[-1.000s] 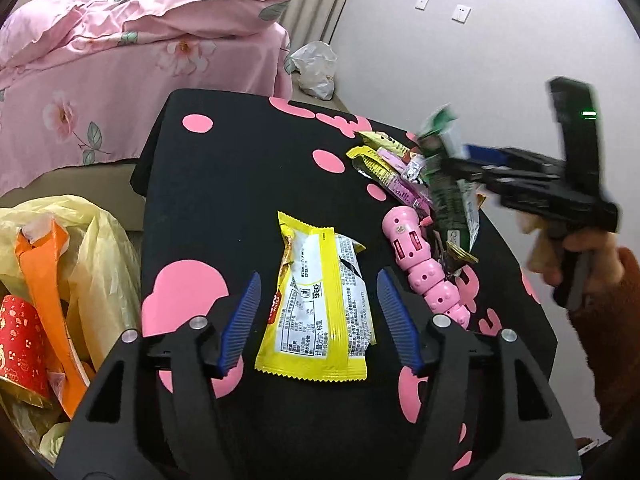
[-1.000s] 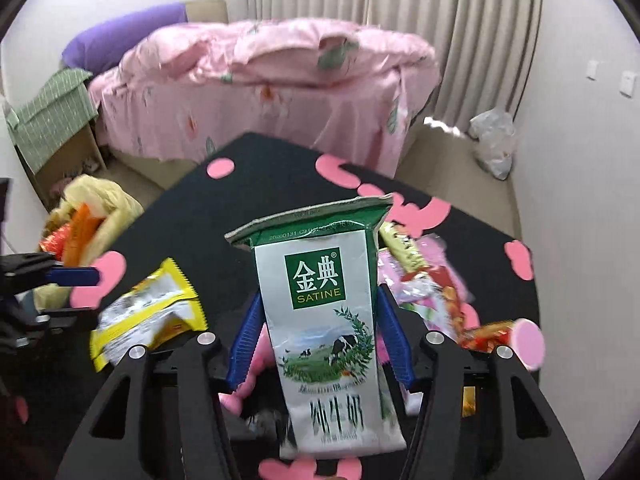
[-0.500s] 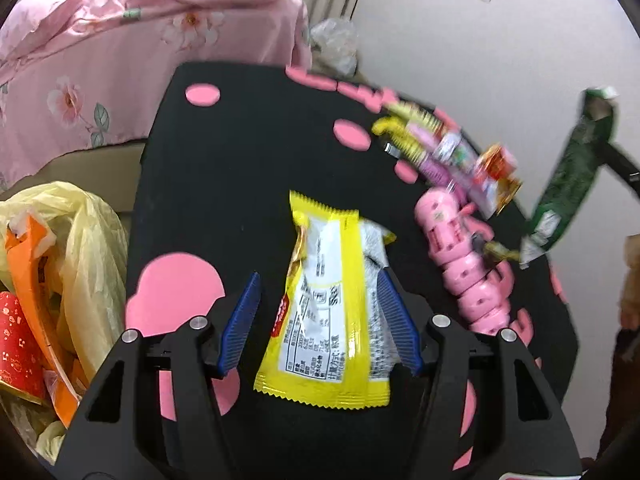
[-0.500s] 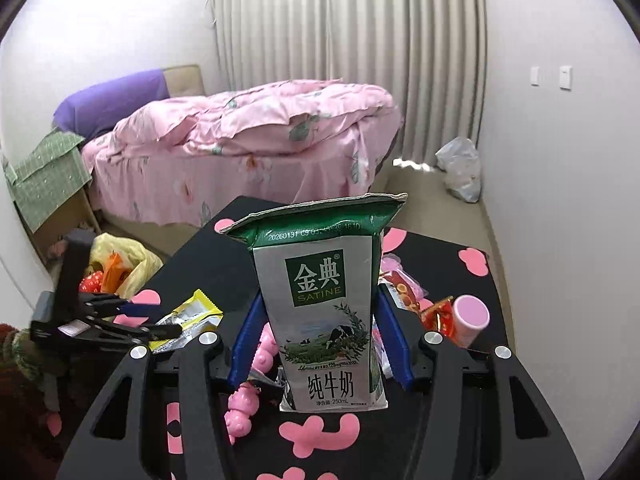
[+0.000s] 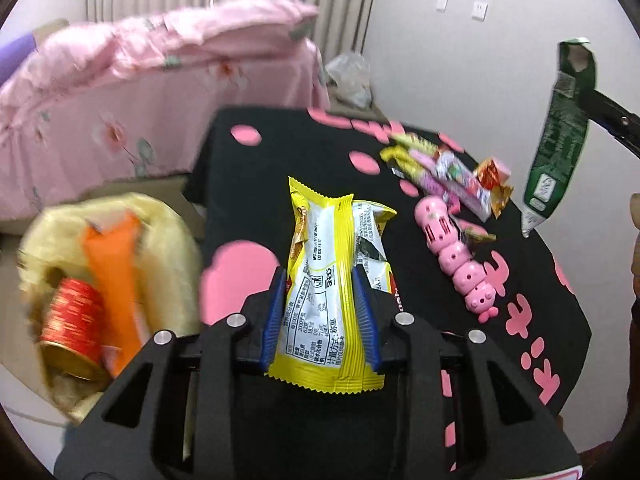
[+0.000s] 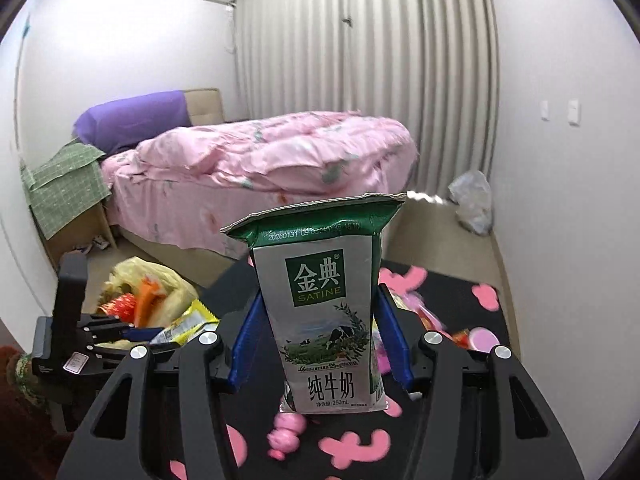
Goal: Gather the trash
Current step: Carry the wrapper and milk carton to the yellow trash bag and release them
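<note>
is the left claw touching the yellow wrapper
Touching. The left wrist view shows the left claw, its jaws having just closed, with both blue pads pressing the creased sides of the yellow wrapper.

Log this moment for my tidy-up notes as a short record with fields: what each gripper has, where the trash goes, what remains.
left gripper: jaws have just been closing, now pinching the yellow wrapper
right gripper: holds the milk carton upright, lifted off the table
trash bag: yellow, beside the table, already holding a red can
left on table: small wrappers, pink toy
</note>
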{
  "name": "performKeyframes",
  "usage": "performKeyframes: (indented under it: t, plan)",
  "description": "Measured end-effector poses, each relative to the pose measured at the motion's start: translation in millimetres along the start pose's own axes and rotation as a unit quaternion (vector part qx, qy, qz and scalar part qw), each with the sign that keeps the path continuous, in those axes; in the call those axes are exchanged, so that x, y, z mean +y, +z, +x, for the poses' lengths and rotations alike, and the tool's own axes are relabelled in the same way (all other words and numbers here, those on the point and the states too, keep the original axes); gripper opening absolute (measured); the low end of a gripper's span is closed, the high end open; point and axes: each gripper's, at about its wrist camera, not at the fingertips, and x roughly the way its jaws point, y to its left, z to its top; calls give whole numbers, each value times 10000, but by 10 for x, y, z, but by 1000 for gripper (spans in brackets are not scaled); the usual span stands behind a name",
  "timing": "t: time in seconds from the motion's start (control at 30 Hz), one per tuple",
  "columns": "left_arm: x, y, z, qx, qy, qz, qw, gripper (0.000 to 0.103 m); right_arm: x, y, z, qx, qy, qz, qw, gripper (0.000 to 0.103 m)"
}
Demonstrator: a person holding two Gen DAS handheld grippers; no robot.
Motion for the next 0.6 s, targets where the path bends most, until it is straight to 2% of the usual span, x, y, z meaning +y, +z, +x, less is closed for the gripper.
performKeyframes:
  t: [0.13,0.37,0.5,0.6]
  plan:
    - [175,52,-312,-312,108,-67,9994,32,268,106,47,-79,218,-142,9996,51]
    - [724,41,-616,-644,470,-628,9948,32,746,188,246,-40,675,-342,9971,51]
    - [1041,-12,-754,-833,728,-909,9897,34,1014,234,339,-40,880,-495,9949,51]
    - [1342,-85,-846,-983,1174,-1218,9807,34,1115,239,411,14,1023,-512,9934,51]
